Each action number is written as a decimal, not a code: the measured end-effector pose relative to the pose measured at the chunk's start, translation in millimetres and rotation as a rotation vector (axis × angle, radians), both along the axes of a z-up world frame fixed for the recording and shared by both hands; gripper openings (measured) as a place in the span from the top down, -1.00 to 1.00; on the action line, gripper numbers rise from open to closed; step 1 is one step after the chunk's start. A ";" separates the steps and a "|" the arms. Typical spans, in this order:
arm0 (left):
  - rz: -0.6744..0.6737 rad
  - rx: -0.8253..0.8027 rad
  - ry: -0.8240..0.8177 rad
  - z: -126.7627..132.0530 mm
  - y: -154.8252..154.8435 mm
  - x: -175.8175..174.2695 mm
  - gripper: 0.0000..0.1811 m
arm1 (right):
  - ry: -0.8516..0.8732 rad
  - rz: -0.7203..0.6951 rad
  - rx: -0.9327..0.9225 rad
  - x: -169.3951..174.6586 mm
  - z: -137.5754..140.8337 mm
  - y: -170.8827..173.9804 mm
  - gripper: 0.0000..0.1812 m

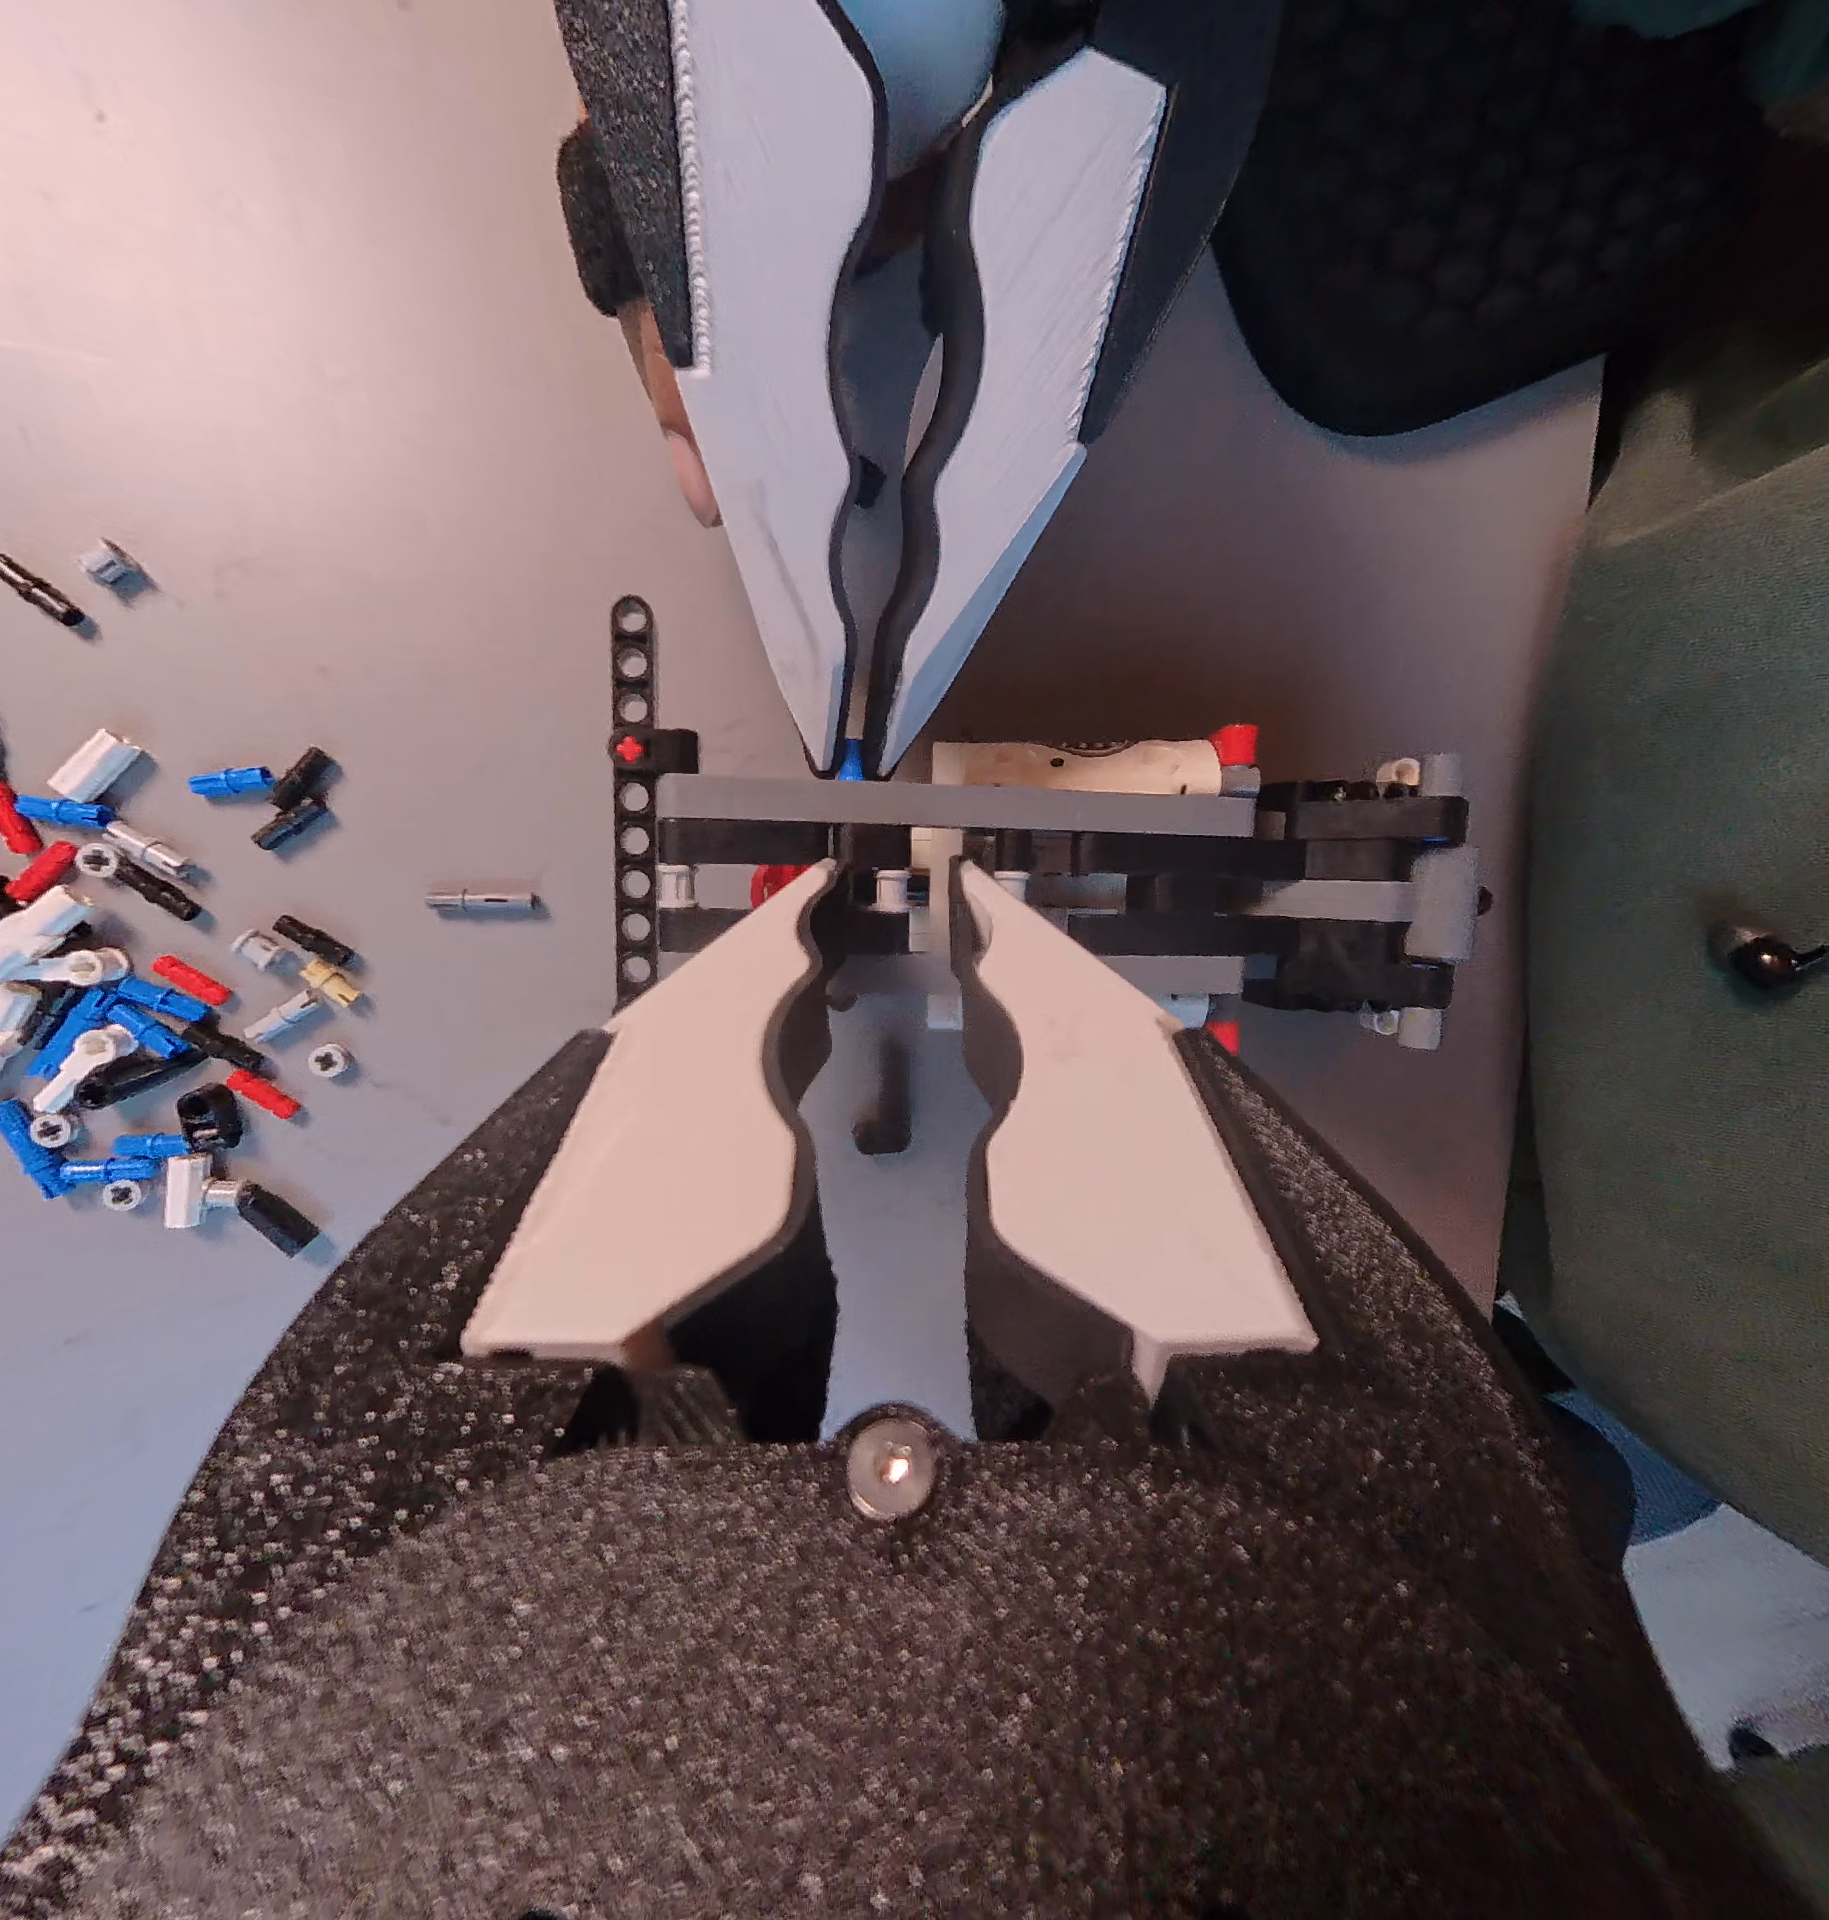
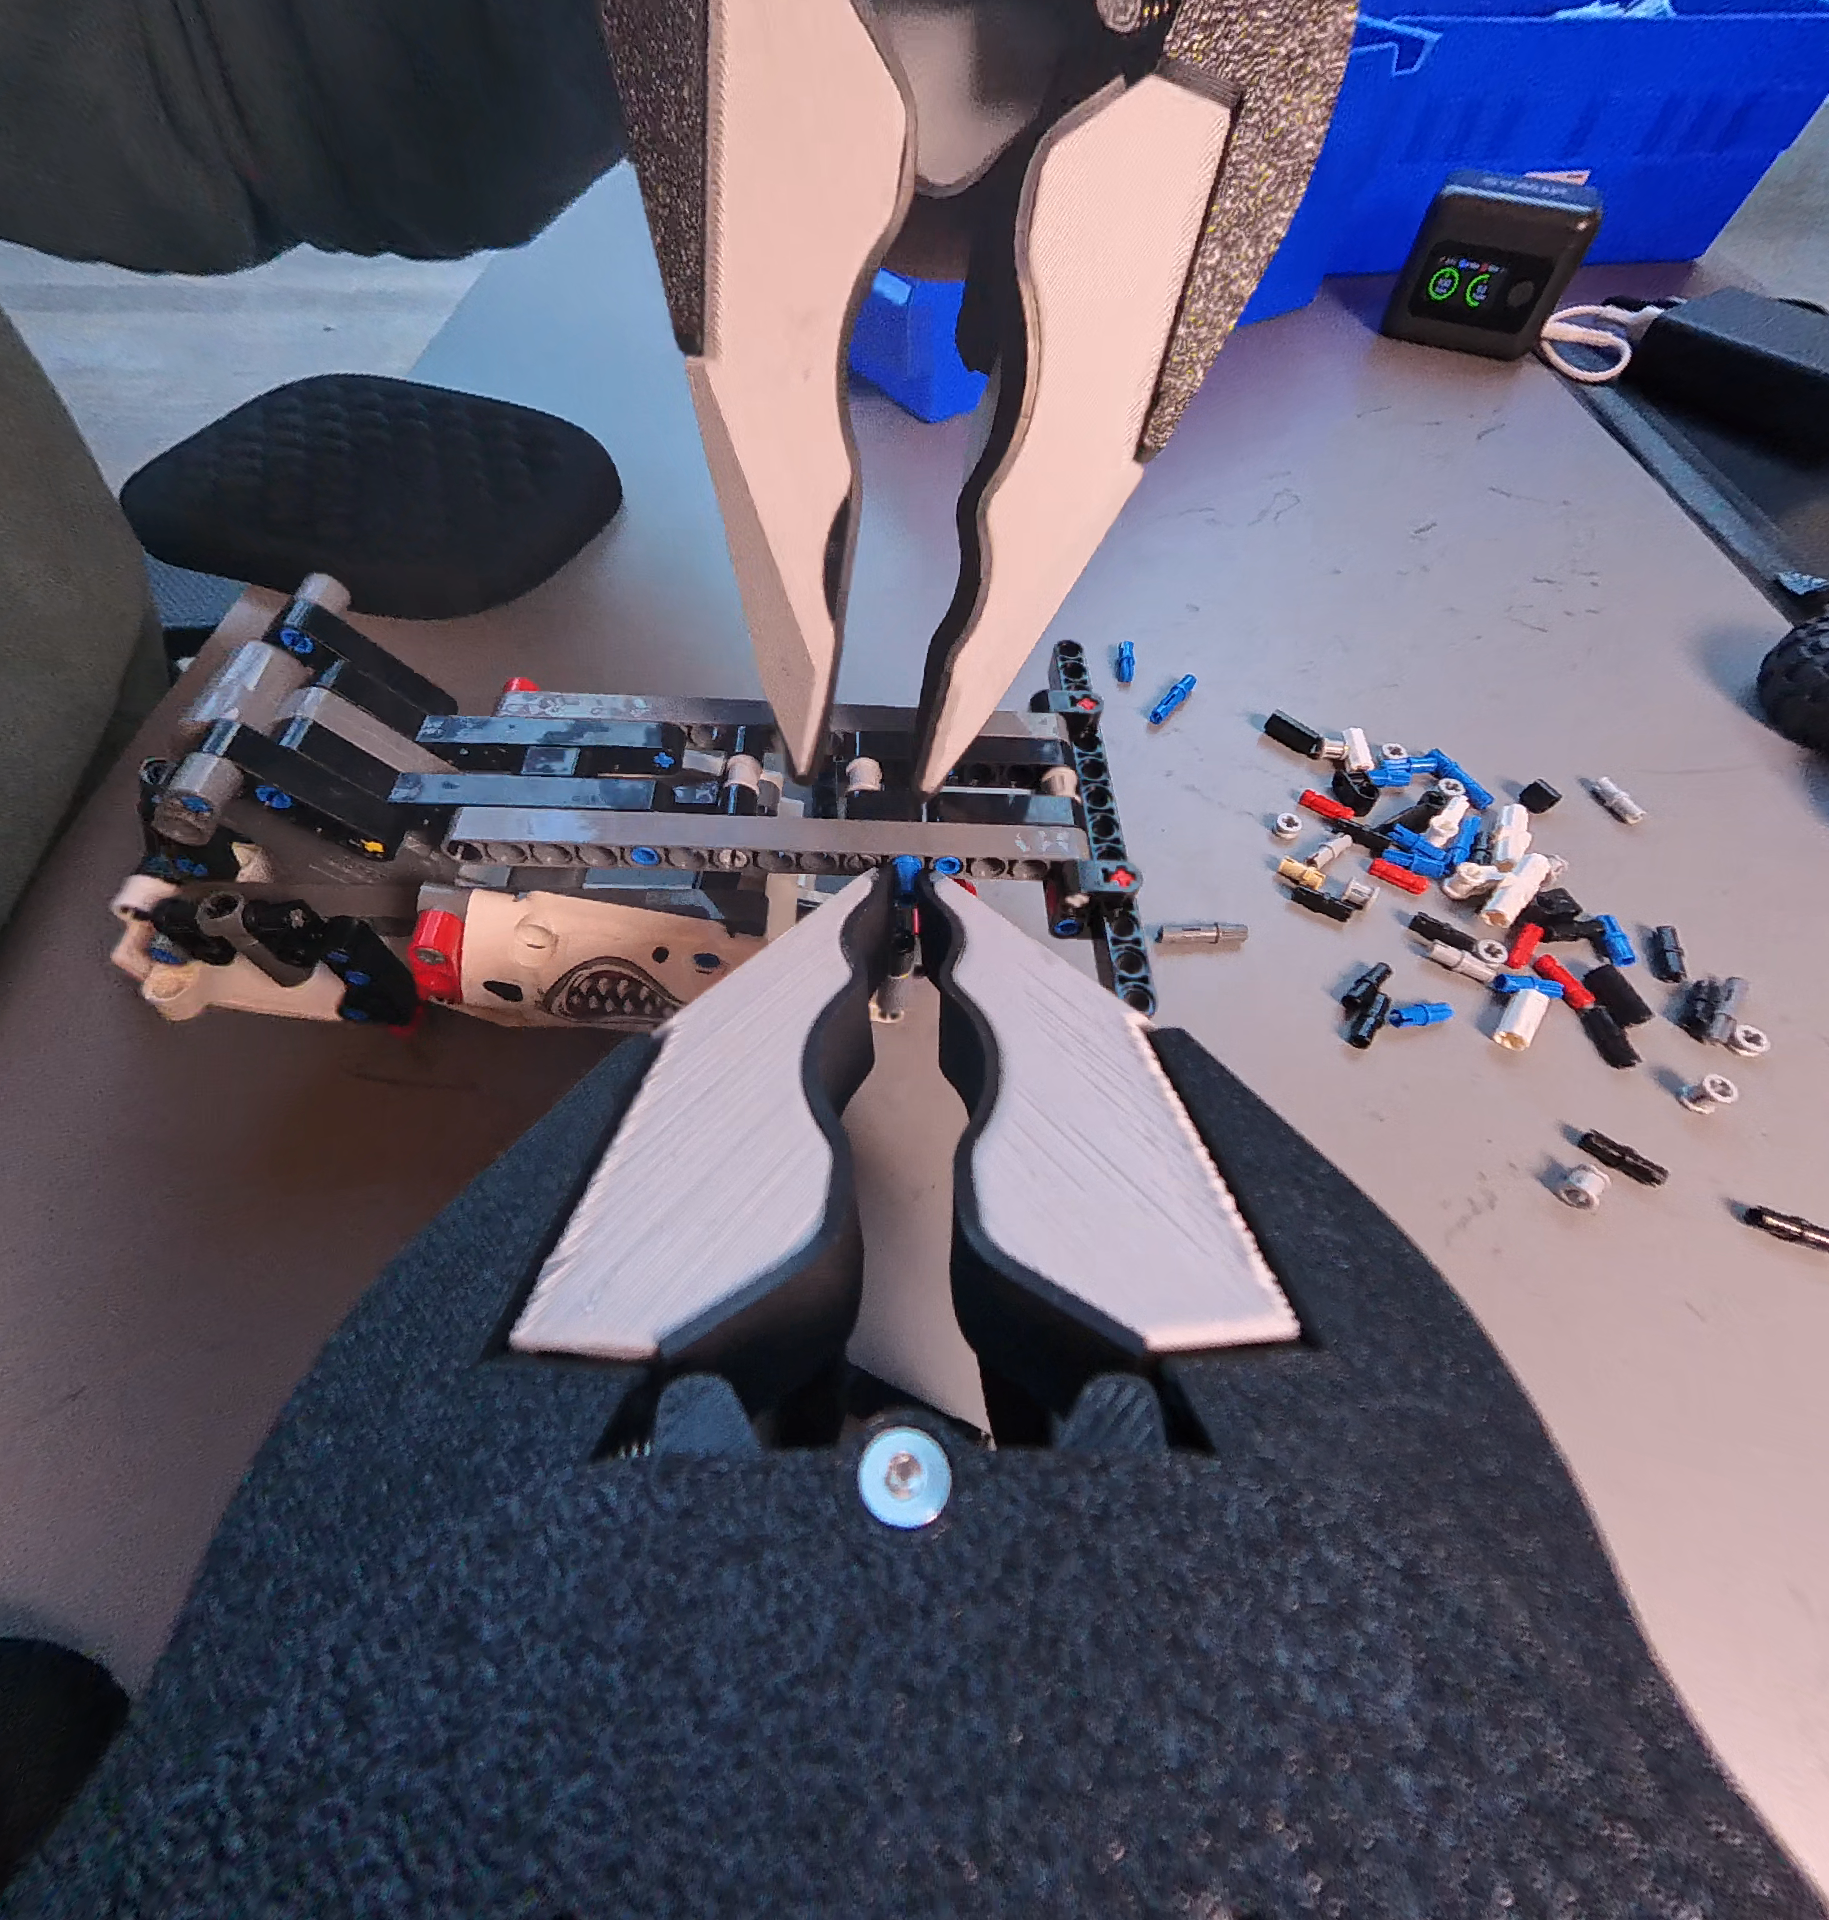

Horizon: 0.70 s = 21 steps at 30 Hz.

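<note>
While both tools converge on it from opposite sides, the brick-built assembly (image 2: pixel 598 831) lies flat on the grey worktop (image 2: pixel 1409 582), its long grey beam (image 1: pixel 951 805) running across the middle. The right tool (image 2: pixel 902 883) has its fingers drawn nearly together, clamped on a small blue pin (image 1: pixel 854 767) whose tip sits at the beam's edge. The left tool (image 1: pixel 894 868) stands with its fingers apart, straddling the black and grey inner beams; contact on either side cannot be confirmed. A black perforated beam (image 1: pixel 635 790) crosses one end of the assembly. A scatter of loose pins and connectors (image 2: pixel 1492 894) lies near that end, well apart from both tools. In my judgement the assembly is light, rigid plastic, held by friction joints alone, so it may slide or flex under sideways push; the stacked beams at mid-length offer the firmest hold. The pin is small, smooth and liable to twist or slip out unless held squarely across its shaft.
</note>
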<state>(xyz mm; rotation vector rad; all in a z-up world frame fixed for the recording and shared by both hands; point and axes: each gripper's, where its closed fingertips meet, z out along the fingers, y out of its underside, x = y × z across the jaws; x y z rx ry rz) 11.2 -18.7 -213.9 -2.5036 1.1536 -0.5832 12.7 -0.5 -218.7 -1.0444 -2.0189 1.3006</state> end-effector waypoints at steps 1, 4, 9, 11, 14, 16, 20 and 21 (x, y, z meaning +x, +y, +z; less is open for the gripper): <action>0.003 0.011 0.007 -0.3 1.5 -0.7 0.84 | 0.001 0.001 -0.007 0.3 0.4 -0.2 0.96; 0.001 0.019 0.020 -1.0 2.0 -1.5 0.86 | 0.006 0.000 -0.011 0.1 0.4 -0.3 0.96; 0.019 0.058 0.041 10.3 7.7 -9.7 0.83 | 0.015 0.003 -0.028 0.1 1.9 -1.6 0.96; 0.061 0.087 0.026 19.9 14.8 -17.8 0.83 | 0.023 0.004 -0.031 0.5 2.1 -1.5 0.96; 0.108 0.122 0.016 28.3 20.1 -30.7 0.83 | 0.053 0.010 -0.016 1.0 2.6 -1.7 0.96; 0.136 0.134 0.004 30.4 21.1 -37.5 0.82 | 0.073 0.014 0.001 1.3 3.0 -1.8 0.96; 0.173 0.148 -0.016 30.1 19.0 -48.1 0.81 | 0.137 0.026 0.050 1.0 6.9 -4.1 0.97; 0.175 0.150 -0.027 30.2 17.6 -48.9 0.81 | 0.150 0.027 0.068 0.7 7.7 -4.7 0.97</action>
